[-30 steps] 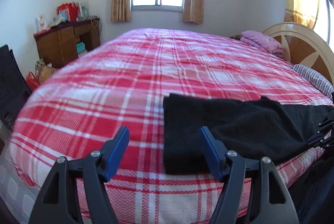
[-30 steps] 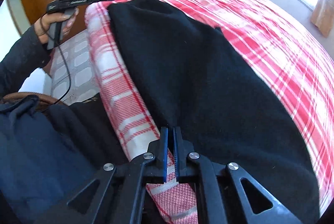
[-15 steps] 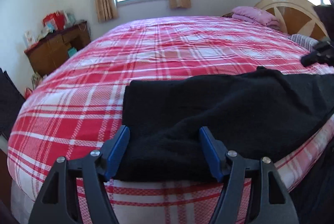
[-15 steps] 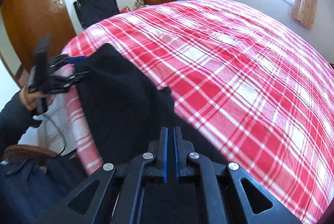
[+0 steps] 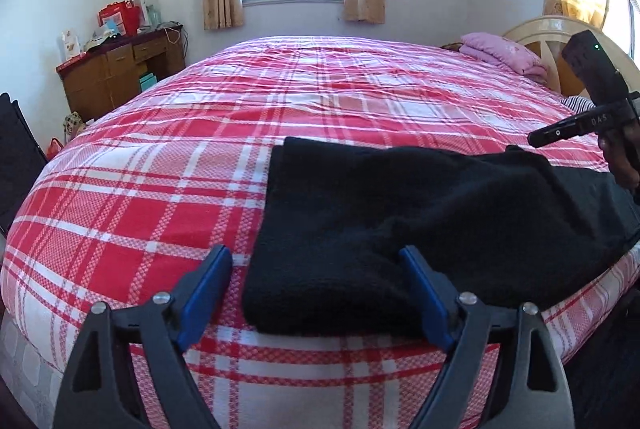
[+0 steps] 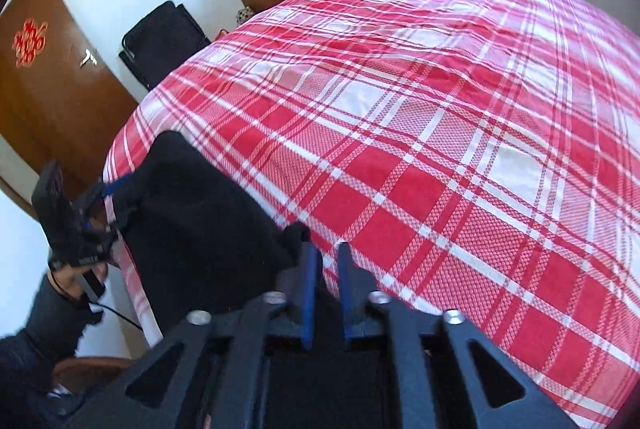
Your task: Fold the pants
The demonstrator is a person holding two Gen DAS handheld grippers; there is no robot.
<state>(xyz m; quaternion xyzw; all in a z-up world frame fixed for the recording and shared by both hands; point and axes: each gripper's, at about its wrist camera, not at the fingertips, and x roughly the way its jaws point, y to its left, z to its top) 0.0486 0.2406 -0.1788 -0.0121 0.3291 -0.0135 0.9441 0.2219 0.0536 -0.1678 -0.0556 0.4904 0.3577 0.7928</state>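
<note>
The black pants [image 5: 420,213] lie along the near edge of the red plaid bed [image 5: 280,133], folded lengthwise. My left gripper [image 5: 316,261] is open, its blue fingers on either side of the pants' near left end, nothing gripped. In the right wrist view the pants [image 6: 200,225] run to the left. My right gripper [image 6: 326,257] has its jaws slightly apart beside the fabric's raised right end, with bedspread showing in the gap. The right gripper also shows at the right edge of the left wrist view [image 5: 580,125], above the pants.
A wooden desk [image 5: 116,69] with red bags stands at the left wall. A pink pillow [image 5: 504,53] and a cream headboard [image 5: 552,37] are at the right. A black chair [image 6: 164,41] and a brown door [image 6: 44,85] are beyond the bed's foot.
My right gripper has lifted off the pants' end and its jaws have parted a little. My left gripper has shifted so the pants' end sits more to its right.
</note>
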